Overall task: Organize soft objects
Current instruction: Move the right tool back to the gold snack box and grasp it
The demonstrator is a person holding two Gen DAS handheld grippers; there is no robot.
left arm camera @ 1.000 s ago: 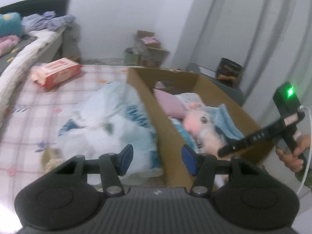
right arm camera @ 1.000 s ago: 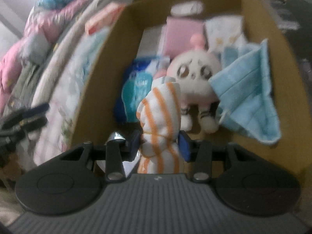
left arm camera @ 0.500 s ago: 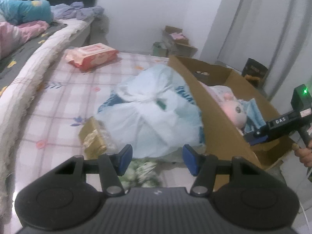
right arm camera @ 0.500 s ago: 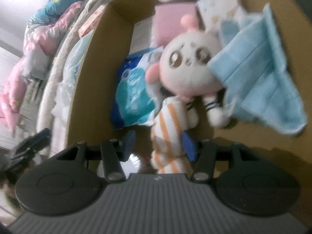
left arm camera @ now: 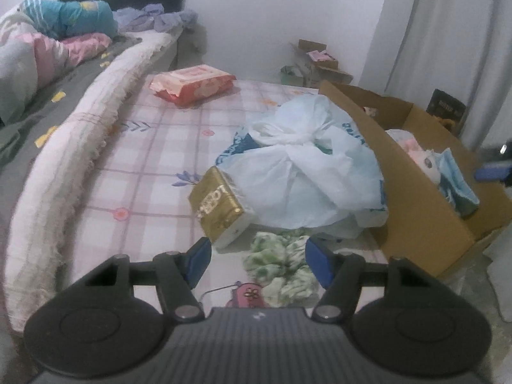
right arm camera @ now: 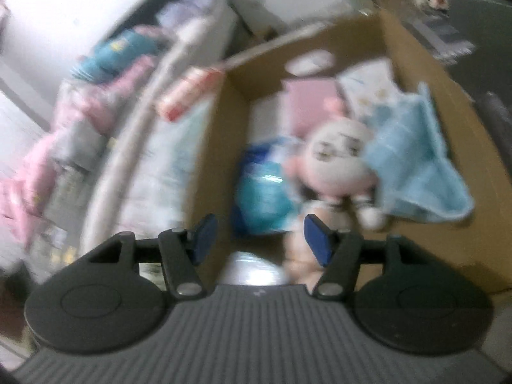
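Now both claws, left [left arm camera: 257,257] and right [right arm camera: 260,240], just opening, grip nothing.

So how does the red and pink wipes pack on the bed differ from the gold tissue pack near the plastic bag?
The red and pink wipes pack lies flat, far back and alone; the gold tissue pack sits tilted nearer the camera, against the pale blue plastic bag. The wipes pack looks longer and flatter, the gold pack blockier. Both rest on the checked sheet, outside the cardboard box.
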